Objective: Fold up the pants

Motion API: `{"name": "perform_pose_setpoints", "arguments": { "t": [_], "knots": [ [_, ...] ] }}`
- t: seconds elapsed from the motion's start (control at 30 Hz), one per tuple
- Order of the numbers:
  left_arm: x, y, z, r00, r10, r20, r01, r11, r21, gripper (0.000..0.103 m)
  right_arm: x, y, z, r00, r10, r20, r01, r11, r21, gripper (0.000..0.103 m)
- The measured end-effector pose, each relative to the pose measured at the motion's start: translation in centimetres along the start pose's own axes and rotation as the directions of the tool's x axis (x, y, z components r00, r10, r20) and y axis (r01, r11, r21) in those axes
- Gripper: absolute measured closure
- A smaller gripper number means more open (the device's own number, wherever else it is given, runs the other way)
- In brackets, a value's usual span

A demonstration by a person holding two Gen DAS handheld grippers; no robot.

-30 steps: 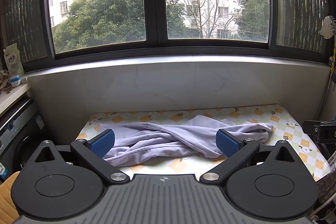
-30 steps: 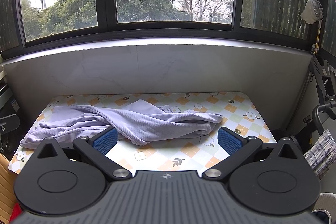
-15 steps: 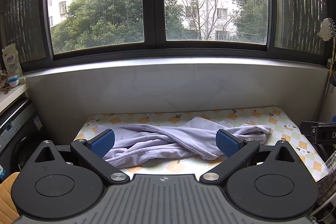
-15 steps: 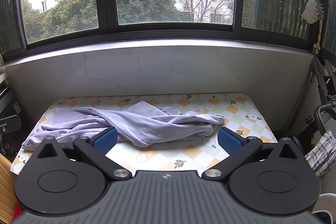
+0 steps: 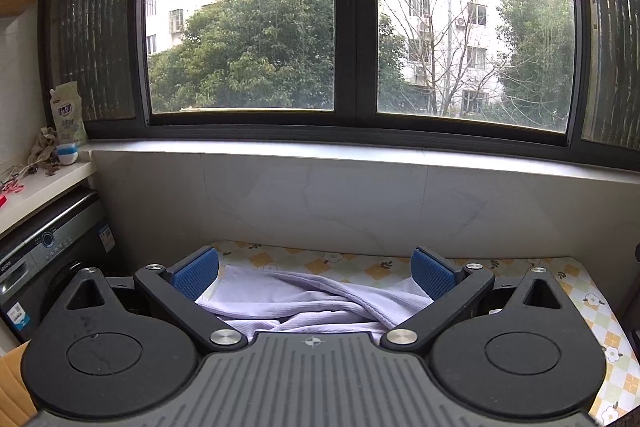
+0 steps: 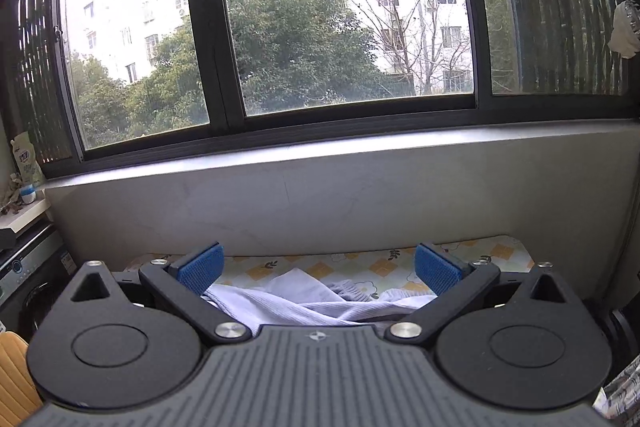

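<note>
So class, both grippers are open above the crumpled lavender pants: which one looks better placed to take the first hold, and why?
Probably the left gripper: the pants fill the whole gap between its fingers. Between the right gripper's fingers, the pants share the gap with bare table. It's a close call.

Faint lettering, perhaps "Leader", on washing machine [image 5: 24,267], pouch [image 5: 68,119] print unreadable

the pants [image 5: 312,301] are pale lavender, ribbed and crumpled, lying unfolded in twisted ridges on the table. they sit low between the left gripper's [image 5: 315,273] wide-apart fingers, and likewise between the right gripper's [image 6: 319,267] spread fingers, touching neither pad.
</note>
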State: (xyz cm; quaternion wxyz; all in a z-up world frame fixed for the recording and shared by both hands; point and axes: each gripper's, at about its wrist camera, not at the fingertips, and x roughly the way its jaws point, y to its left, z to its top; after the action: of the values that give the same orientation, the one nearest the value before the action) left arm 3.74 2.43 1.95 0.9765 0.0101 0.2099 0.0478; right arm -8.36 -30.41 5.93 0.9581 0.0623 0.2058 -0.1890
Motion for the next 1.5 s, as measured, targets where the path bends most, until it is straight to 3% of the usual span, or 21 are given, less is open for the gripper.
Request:
{"name": "perform_pose_setpoints", "arguments": {
  "t": [0.13,0.3,0.47,0.67,0.73,0.87,1.03,1.23,1.37,1.43,1.5],
  "knots": [
    [2.2,0.2,0.6,1.000,0.003,-0.023,-0.005,0.995,-0.096,0.000,2.8,-3.3,0.5,0.997,0.066,0.026,-0.067,0.998,0.020,0.000],
    [4.7,-0.5,0.4,0.995,0.084,-0.057,-0.090,0.988,-0.125,0.000,6.6,-6.1,0.8,0.999,0.046,-0.015,-0.045,0.999,0.014,0.000],
    [8.0,-0.9,0.6,0.988,0.077,-0.132,-0.098,0.982,-0.161,0.000,10.2,-6.9,0.0,0.997,0.035,-0.074,-0.037,0.999,-0.032,0.000],
    [13.1,0.8,1.1,0.982,0.075,-0.175,-0.103,0.982,-0.155,0.000,15.3,-6.5,-2.0,0.986,0.127,-0.106,-0.131,0.991,-0.032,0.001],
    [15.2,1.8,1.0,0.980,0.063,-0.191,-0.094,0.982,-0.162,0.001,17.6,-6.0,-2.6,0.986,0.106,-0.132,-0.113,0.993,-0.046,0.004],
    [20.4,3.5,-0.2,0.966,0.011,-0.257,-0.060,0.982,-0.182,0.005,22.8,-4.9,-4.0,0.977,0.040,-0.212,-0.053,0.997,-0.058,0.024],
    [27.1,5.8,-1.9,0.941,-0.044,-0.335,-0.017,0.984,-0.178,0.010,29.6,-3.3,-6.7,0.941,-0.028,-0.337,0.017,0.999,-0.038,0.036],
    [34.1,7.7,-4.7,0.880,-0.106,-0.463,0.023,0.983,-0.182,0.018,35.9,-0.9,-10.4,0.880,-0.126,-0.458,0.096,0.991,-0.088,0.041],
    [36.1,8.2,-6.8,0.839,-0.153,-0.521,0.056,0.979,-0.197,0.021,38.1,-1.2,-13.3,0.816,-0.184,-0.549,0.156,0.983,-0.099,0.048],
    [37.0,7.7,-7.3,0.820,-0.174,-0.546,0.072,0.976,-0.204,0.021,37.7,-1.1,-14.1,0.798,-0.172,-0.578,0.131,0.985,-0.113,0.051],
    [37.6,7.9,-7.8,0.802,-0.189,-0.566,0.084,0.975,-0.207,0.021,37.1,-0.9,-15.0,0.754,-0.157,-0.638,0.091,0.987,-0.134,0.061]
  ]
}}
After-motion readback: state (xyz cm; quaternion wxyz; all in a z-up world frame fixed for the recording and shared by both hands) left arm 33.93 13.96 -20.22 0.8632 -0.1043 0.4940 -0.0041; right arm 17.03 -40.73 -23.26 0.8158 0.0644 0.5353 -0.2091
